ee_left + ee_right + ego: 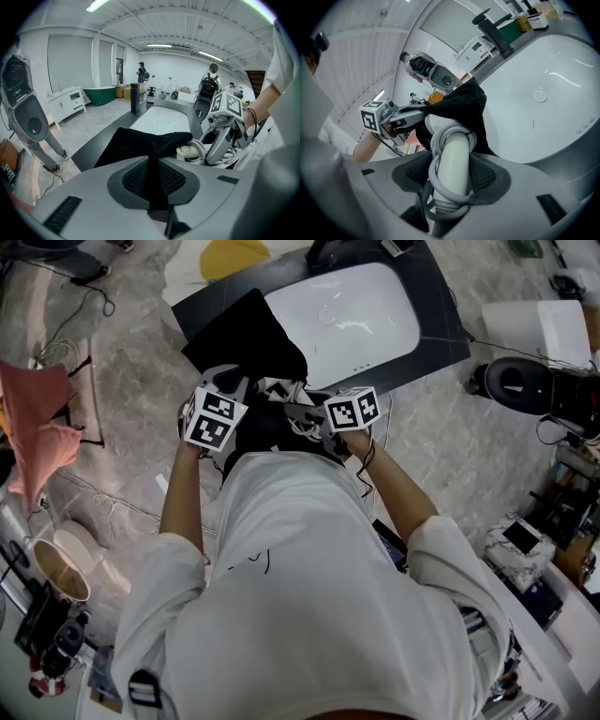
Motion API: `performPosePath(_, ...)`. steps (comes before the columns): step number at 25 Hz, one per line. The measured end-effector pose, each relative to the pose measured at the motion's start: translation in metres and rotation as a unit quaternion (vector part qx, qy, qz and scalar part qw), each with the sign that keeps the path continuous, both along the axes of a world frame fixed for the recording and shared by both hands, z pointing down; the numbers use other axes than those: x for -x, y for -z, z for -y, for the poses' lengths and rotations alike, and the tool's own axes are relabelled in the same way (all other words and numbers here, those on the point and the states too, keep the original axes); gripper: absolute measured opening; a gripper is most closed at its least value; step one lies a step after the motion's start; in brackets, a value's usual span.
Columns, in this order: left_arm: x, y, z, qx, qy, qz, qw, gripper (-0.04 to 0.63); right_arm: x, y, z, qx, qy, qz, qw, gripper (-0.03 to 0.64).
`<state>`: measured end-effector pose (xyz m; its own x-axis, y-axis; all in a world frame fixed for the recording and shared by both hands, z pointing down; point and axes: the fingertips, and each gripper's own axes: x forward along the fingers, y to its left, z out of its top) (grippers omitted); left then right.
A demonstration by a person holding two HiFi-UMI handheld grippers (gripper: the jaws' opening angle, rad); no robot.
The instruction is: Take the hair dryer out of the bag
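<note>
Here, head view: the left gripper and right gripper, each bearing a cube of black-and-white square markers, meet at the near edge of a dark tabletop holding a white basin. The black bag lies beside the basin.

Left gripper view: its jaws pinch a fold of the bag's cloth. The white hair dryer protrudes from the bag's mouth.

Right gripper view: its jaws clamp the hair dryer's cord-wrapped handle, and the bag covers the head.

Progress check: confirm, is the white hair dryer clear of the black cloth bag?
No, the black cloth bag covers the white hair dryer beyond its handle.
</note>
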<state>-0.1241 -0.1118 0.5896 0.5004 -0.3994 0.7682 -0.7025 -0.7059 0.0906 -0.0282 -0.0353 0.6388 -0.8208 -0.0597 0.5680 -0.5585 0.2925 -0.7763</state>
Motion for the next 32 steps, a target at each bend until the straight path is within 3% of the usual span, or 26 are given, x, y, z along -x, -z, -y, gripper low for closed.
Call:
performPosePath(4, 0.010, -0.004, -0.001, 0.005, 0.013, 0.010, 0.9999, 0.058, -0.004, 0.006, -0.006, -0.073, 0.079, -0.056, 0.993, 0.239)
performPosePath(8, 0.015, -0.009, 0.001, 0.009, 0.022, 0.015, 0.9996, 0.058, -0.004, 0.007, -0.012, -0.118, 0.136, -0.076, 0.981, 0.239)
performPosePath(13, 0.019, -0.019, 0.001, 0.022, 0.034, 0.028, 0.9988, 0.058, -0.003, 0.010, -0.019, -0.175, 0.203, -0.098, 0.958, 0.239)
performPosePath(19, 0.026, -0.032, 0.000, 0.045, 0.089, 0.013, 0.9950, 0.058, -0.007, 0.010, -0.031, -0.223, 0.261, -0.109, 0.933, 0.239)
performPosePath(22, 0.029, -0.040, -0.003, 0.052, 0.116, 0.007, 0.9919, 0.058, -0.011, 0.012, -0.038, -0.219, 0.263, -0.098, 0.934, 0.239)
performPosePath(27, 0.022, -0.051, -0.006, 0.070, 0.171, -0.047, 0.9816, 0.058, -0.025, 0.021, -0.045, -0.227, 0.266, -0.078, 0.933, 0.239)
performPosePath(32, 0.012, -0.052, -0.016, 0.073, 0.196, -0.049, 0.9766, 0.058, -0.042, 0.038, -0.046, -0.241, 0.245, -0.051, 0.938, 0.239)
